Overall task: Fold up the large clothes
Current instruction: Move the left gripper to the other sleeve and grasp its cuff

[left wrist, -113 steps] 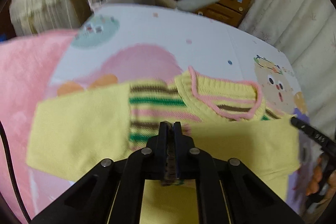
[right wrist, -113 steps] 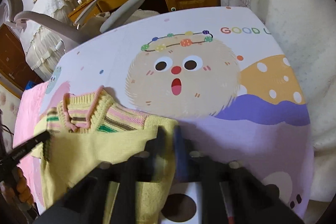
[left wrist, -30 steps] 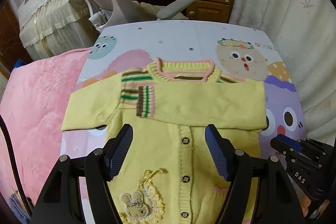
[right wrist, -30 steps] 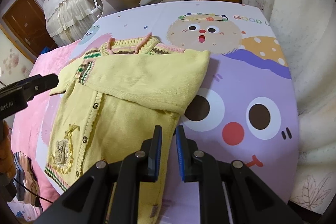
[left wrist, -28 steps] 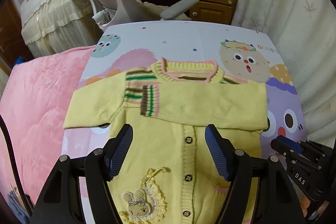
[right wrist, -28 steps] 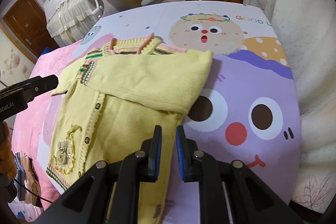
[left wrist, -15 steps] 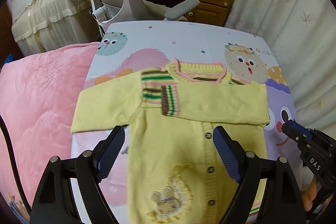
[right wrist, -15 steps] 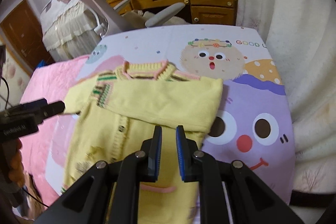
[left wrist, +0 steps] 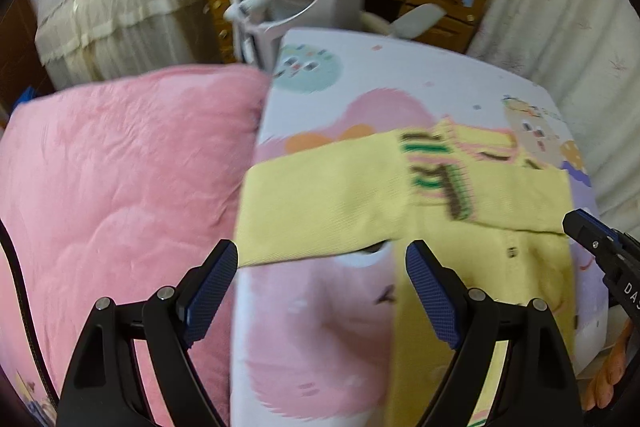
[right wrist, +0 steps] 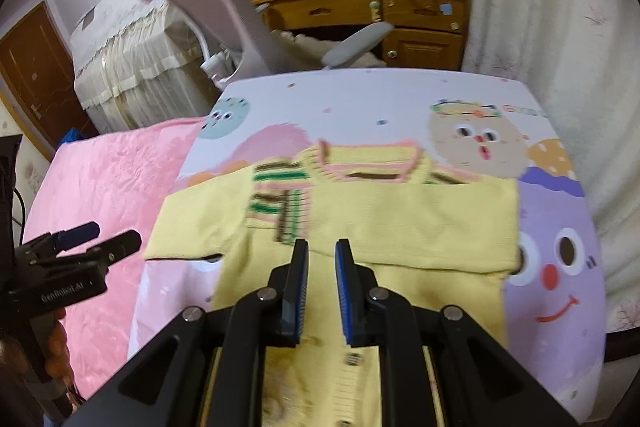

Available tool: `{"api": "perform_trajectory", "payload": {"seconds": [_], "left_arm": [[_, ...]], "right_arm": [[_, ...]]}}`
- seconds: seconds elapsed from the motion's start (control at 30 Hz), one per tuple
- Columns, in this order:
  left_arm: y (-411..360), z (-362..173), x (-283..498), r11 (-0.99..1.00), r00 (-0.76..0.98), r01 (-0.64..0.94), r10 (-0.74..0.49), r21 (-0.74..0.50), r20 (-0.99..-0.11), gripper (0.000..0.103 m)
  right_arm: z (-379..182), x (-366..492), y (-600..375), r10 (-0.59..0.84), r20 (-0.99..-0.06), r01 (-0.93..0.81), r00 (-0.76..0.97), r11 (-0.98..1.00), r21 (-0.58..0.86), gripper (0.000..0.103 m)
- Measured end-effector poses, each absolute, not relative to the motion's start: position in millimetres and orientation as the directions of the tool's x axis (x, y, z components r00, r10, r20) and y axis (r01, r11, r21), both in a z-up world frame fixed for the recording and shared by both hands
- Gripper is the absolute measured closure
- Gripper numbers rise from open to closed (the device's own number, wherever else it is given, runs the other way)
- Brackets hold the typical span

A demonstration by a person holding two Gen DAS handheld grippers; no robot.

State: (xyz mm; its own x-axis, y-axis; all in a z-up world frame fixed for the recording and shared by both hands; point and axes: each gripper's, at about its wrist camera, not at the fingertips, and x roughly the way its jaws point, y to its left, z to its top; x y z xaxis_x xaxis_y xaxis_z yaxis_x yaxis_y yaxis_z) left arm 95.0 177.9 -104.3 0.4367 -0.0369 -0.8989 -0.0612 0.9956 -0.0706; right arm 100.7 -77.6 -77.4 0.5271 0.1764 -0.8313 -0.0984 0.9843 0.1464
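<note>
While the yellow cardigan (right wrist: 372, 227) lies flat on the cartoon sheet (right wrist: 400, 95) of the bed, I see one sleeve folded across its chest. The other sleeve (left wrist: 320, 203) sticks out toward the pink blanket (left wrist: 120, 187). Its striped cuff (right wrist: 288, 215) rests near the pink-edged collar (right wrist: 368, 163). My left claw (left wrist: 320, 279) is spread wide and holds nothing, just above the edge of that loose sleeve. My right claw (right wrist: 322, 291) is open only a little, over the button front, and it holds nothing. Behind the bed stand a grey chair (right wrist: 224, 15) and a wooden desk (right wrist: 400, 19).
</note>
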Motion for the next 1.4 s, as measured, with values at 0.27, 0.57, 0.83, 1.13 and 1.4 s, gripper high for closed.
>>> {"api": "perform_trajectory", "payload": {"seconds": [0.27,0.57,0.83,1.13,1.4], "left_arm": [[249,-164,90,0.975,0.334,-0.167,-0.082,-0.145,-0.939,0.018],[265,-206,102,0.927,0.278,-0.199,-0.258,-0.318,-0.925,0.022],[268,-226,113,0.881,0.248,-0.198,-0.38,-0.43,-0.891,0.024],[266,-237,124,0.839,0.249,-0.198,-0.457,-0.507,-0.854,0.025],[269,-246,132,0.809,0.262,-0.213,-0.492,-0.547,-0.83,0.025]], "right_arm": [[-109,116,3,0.213,-0.854,-0.194,0.475,0.972,0.134,0.089],[-135,121,35,0.202,-0.878,-0.229,0.434,0.967,0.11,0.089],[-146,124,38,0.172,-0.887,-0.207,0.428,0.974,0.089,0.089],[-155,125,39,0.156,-0.897,-0.191,0.413,0.978,0.082,0.089],[-157,126,39,0.153,-0.898,-0.186,0.413,0.979,0.081,0.089]]}}
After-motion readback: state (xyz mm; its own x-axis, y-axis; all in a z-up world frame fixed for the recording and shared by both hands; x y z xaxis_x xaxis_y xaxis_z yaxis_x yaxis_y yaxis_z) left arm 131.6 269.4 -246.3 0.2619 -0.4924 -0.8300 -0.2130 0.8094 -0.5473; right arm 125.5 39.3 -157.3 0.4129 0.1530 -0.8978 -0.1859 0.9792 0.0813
